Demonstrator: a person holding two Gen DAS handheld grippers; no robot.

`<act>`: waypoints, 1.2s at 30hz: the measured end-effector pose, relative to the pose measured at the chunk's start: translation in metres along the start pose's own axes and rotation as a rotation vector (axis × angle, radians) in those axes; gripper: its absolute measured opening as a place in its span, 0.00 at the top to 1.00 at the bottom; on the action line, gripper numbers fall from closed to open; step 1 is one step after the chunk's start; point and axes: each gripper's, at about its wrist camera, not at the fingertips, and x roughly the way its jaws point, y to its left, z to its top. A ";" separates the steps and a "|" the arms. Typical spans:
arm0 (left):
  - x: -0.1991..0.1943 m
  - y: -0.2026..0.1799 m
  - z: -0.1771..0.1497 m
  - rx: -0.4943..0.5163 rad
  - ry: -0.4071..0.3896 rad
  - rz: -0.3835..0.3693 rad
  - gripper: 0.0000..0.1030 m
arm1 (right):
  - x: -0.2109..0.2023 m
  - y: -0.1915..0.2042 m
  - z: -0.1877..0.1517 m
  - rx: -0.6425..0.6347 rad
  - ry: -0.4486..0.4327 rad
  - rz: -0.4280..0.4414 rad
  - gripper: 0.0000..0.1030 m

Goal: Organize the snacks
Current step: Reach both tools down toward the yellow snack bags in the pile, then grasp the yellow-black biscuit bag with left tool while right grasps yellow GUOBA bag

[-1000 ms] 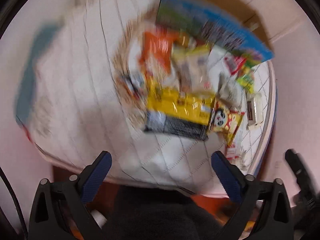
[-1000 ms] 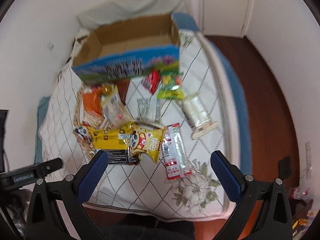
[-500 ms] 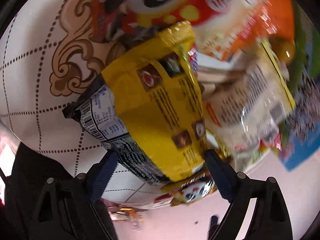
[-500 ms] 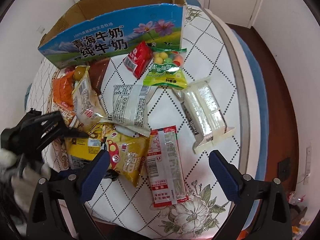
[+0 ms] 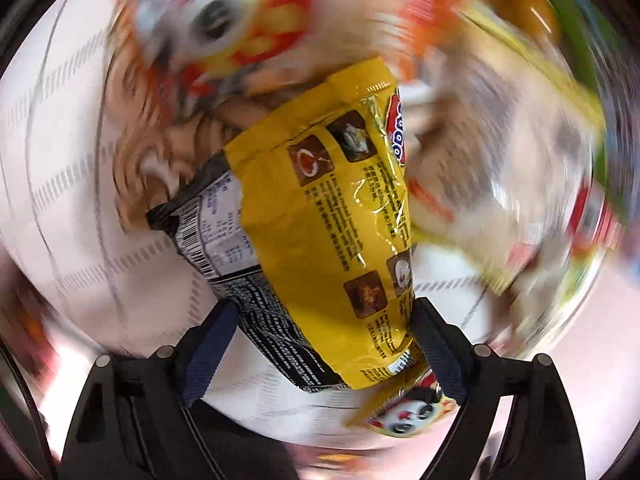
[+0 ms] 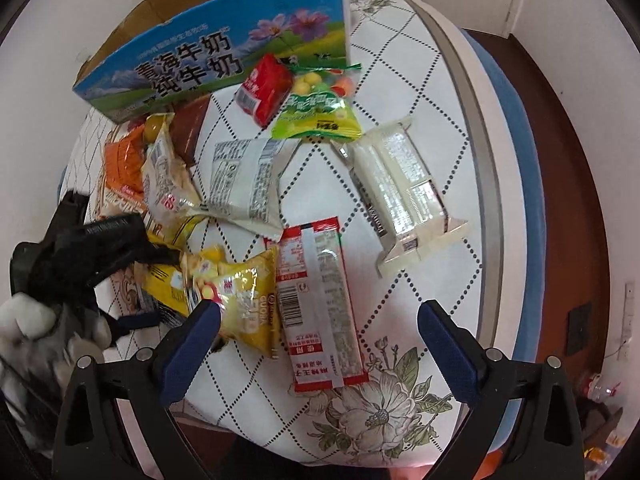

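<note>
While the right gripper (image 6: 318, 334) hangs wide open over the red packet (image 6: 320, 304) on the table (image 6: 404, 64), the left gripper (image 5: 322, 344) seems to pinch the yellow bag (image 5: 332, 220).

Right gripper (image 6: 318, 336) hangs wide open over a red packet (image 6: 320, 304) and yellow bag (image 6: 244, 300). Far left, a blue carton (image 6: 216, 56). Left gripper (image 6: 120, 264) at left.
</note>
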 end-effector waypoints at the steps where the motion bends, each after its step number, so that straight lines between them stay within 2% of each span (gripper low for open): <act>1: -0.001 -0.012 -0.007 0.094 -0.027 0.064 0.15 | 0.001 0.003 -0.001 -0.014 0.003 0.000 0.02; 4: -0.001 -0.040 -0.031 0.343 -0.081 0.245 0.15 | 0.004 0.010 -0.003 -0.060 0.017 0.002 0.02; 7: -0.001 -0.061 -0.052 0.518 -0.129 0.377 0.15 | 0.006 0.016 -0.005 -0.083 0.032 -0.001 0.02; 10: 0.002 -0.074 -0.076 0.636 -0.175 0.452 0.14 | 0.011 0.017 -0.011 -0.052 0.079 0.021 0.02; 12: -0.003 -0.077 -0.084 0.648 -0.183 0.444 0.13 | 0.016 0.020 -0.017 -0.027 0.109 0.058 0.02; 15: -0.010 -0.080 -0.094 0.628 -0.192 0.387 0.12 | 0.023 0.036 -0.031 -0.048 0.120 0.072 0.02; 21: -0.031 -0.090 -0.105 0.666 -0.177 0.283 0.11 | 0.038 0.085 -0.062 -0.238 0.083 0.008 0.03; 24: -0.036 -0.100 -0.115 0.755 -0.168 0.302 0.11 | 0.059 0.103 -0.068 -0.288 0.107 -0.064 0.17; 26: -0.039 -0.103 -0.124 0.823 -0.184 0.355 0.11 | 0.072 0.111 -0.070 -0.289 0.134 -0.078 0.23; 28: -0.044 -0.106 -0.133 0.856 -0.185 0.364 0.10 | 0.080 0.114 -0.071 -0.281 0.147 -0.082 0.33; 30: -0.049 -0.107 -0.131 0.832 -0.161 0.328 0.08 | 0.083 0.118 -0.069 -0.270 0.153 -0.087 0.38; 31: -0.051 -0.102 -0.133 0.814 -0.145 0.301 0.07 | 0.083 0.119 -0.068 -0.264 0.150 -0.094 0.44; 33: -0.056 -0.094 -0.123 0.737 -0.091 0.228 0.06 | 0.081 0.117 -0.064 -0.221 0.142 -0.097 0.48; 36: -0.061 -0.098 -0.119 0.622 -0.049 0.139 0.05 | 0.076 0.097 -0.052 -0.060 0.151 -0.066 0.52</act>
